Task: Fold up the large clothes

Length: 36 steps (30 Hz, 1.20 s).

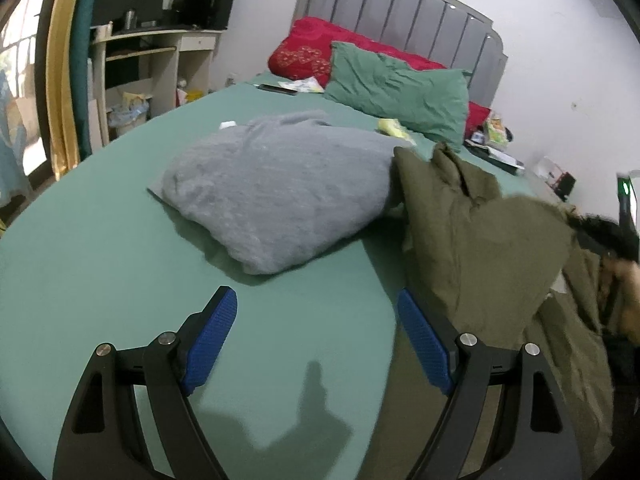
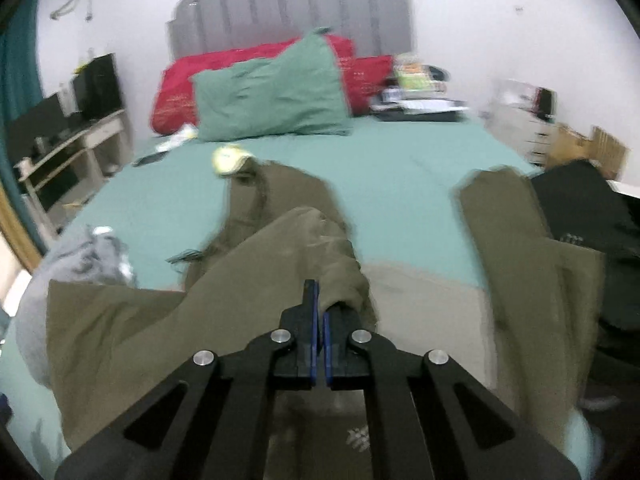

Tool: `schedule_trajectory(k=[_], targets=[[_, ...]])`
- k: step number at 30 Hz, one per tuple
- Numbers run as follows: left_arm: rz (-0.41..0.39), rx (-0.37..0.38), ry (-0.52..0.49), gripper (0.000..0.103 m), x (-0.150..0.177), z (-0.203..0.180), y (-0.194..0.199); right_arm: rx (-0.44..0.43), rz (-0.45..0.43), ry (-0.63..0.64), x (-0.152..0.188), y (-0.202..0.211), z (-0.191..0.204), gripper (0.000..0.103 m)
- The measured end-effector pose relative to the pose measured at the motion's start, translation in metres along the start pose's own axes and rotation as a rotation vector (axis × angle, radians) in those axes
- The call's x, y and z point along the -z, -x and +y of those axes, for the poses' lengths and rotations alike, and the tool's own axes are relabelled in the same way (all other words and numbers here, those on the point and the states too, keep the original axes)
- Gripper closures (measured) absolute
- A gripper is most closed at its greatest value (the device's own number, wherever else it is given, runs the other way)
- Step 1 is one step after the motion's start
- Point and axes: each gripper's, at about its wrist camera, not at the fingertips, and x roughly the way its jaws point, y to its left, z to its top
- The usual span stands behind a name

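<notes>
- The right gripper (image 2: 320, 312) is clamping its jaws tight, blue pads nearly meeting, on a bunched fold of the olive garment (image 2: 168, 320).
- That garment is draping left of and below those jaws, across the green bed sheet (image 2: 400, 184).
- The left gripper (image 1: 316, 320) is hovering wide apart, holding nothing; the garment is lying just beside its right finger (image 1: 424, 344), with a folded grey blanket (image 1: 276, 188) ahead.

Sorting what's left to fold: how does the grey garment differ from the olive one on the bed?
The grey garment is a fluffy, compact folded bundle; the olive garment is smoother cloth, spread out and rumpled. The grey garment lies untouched, while a fold of the olive garment is pinched in the right tongs. Both rest on the green sheet.
</notes>
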Motion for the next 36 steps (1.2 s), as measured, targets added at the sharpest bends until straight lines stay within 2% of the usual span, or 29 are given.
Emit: schedule_trajectory(k=[2, 5, 6, 8, 10, 14, 17, 19, 20, 21, 22, 24, 25, 27, 29, 30, 31, 33, 34, 35, 36], targets=[[0.005, 0.016, -0.007, 0.018, 0.003, -0.006, 0.005, 0.063, 0.037, -0.027, 0.018, 0.009, -0.030, 0.101], [0.005, 0.024, -0.033, 0.018, 0.006, -0.016, 0.008, 0.092, 0.162, -0.072, 0.065, 0.005, -0.066, 0.100], [0.007, 0.026, -0.040, 0.018, 0.007, -0.019, 0.007, 0.081, 0.205, -0.083, 0.078, -0.003, -0.069, 0.099], [0.017, 0.031, -0.054, 0.018, 0.010, -0.026, 0.006, -0.006, 0.335, -0.128, 0.112, -0.020, -0.078, 0.098], [0.030, 0.051, -0.062, 0.018, 0.012, -0.032, 0.005, -0.042, 0.372, -0.116, 0.130, -0.021, -0.078, 0.090], [0.098, 0.155, -0.040, 0.018, 0.022, -0.045, -0.004, -0.046, 0.311, -0.069, 0.131, -0.003, -0.079, 0.077], [0.169, 0.237, -0.043, 0.018, 0.034, -0.063, -0.020, -0.054, 0.187, -0.097, 0.116, 0.015, -0.095, 0.061], [0.195, 0.230, -0.085, 0.019, 0.041, -0.073, -0.030, -0.021, 0.088, -0.125, 0.105, 0.029, -0.114, 0.035], [0.214, 0.217, -0.122, 0.023, 0.047, -0.079, -0.038, -0.003, 0.051, -0.135, 0.099, 0.032, -0.122, 0.031], [0.223, 0.204, -0.140, 0.037, 0.051, -0.081, -0.042, 0.016, 0.020, -0.142, 0.095, 0.033, -0.129, 0.029], [0.249, 0.156, -0.171, 0.050, 0.057, -0.082, -0.050, 0.024, 0.018, -0.153, 0.089, 0.024, -0.135, 0.029], [0.289, 0.089, -0.184, 0.066, 0.062, -0.077, -0.063, 0.009, 0.062, -0.176, 0.083, 0.007, -0.146, 0.029], [0.307, 0.053, -0.165, 0.073, 0.064, -0.070, -0.070, -0.030, 0.086, -0.188, 0.082, -0.005, -0.147, 0.029], [0.305, 0.000, -0.128, 0.079, 0.062, -0.055, -0.077, -0.098, 0.136, -0.199, 0.081, -0.026, -0.142, 0.030], [0.301, -0.059, -0.103, 0.081, 0.057, -0.042, -0.081, -0.141, 0.175, -0.204, 0.087, -0.041, -0.132, 0.065], [0.304, -0.070, -0.085, 0.081, 0.055, -0.036, -0.082, -0.141, 0.199, -0.188, 0.089, -0.047, -0.125, 0.100], [0.307, -0.072, -0.074, 0.081, 0.054, -0.032, -0.082, -0.138, 0.227, -0.162, 0.092, -0.051, -0.114, 0.100], [0.316, -0.068, -0.035, 0.081, 0.048, -0.023, -0.081, -0.078, 0.214, -0.101, 0.093, -0.044, -0.099, 0.100], [0.310, -0.059, -0.008, 0.081, 0.044, -0.020, -0.078, -0.027, 0.209, -0.078, 0.091, -0.038, -0.096, 0.100], [0.299, -0.048, 0.004, 0.080, 0.041, -0.018, -0.072, 0.063, 0.221, -0.046, 0.091, -0.033, -0.094, 0.100], [0.284, -0.034, 0.008, 0.070, 0.037, -0.017, -0.068, 0.123, 0.237, -0.028, 0.092, -0.030, -0.096, 0.099]])
